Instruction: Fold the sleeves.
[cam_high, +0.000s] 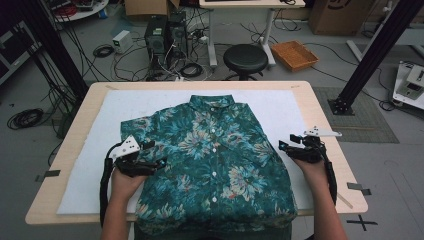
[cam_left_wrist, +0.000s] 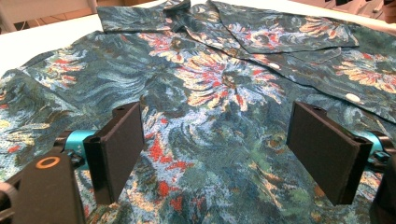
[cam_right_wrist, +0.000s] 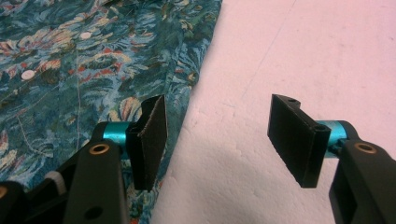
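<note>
A teal floral shirt (cam_high: 215, 155) lies flat, buttoned, mid-table on a white mat (cam_high: 280, 107). The left gripper (cam_high: 150, 156) hovers wide over its left side; the right gripper (cam_high: 287, 145), jaws spread and empty, straddles its right edge.

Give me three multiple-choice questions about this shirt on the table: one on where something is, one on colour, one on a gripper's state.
1. Where does the shirt collar point?
A. Toward the table's far edge
B. Toward the person
C. Toward the left gripper

2. What colour are the shirt's buttons?
A. Black
B. White
C. Red

3. How do the right gripper fingers stand?
A. Shut on the shirt's edge
B. Shut on nothing
C. Open, straddling the shirt's edge

Answers:
1. A, the collar lies at the far end in the high view.
2. B, pale dots run down the placket.
3. C, a wide gap shows, one finger over fabric, the other over the white mat.
</note>
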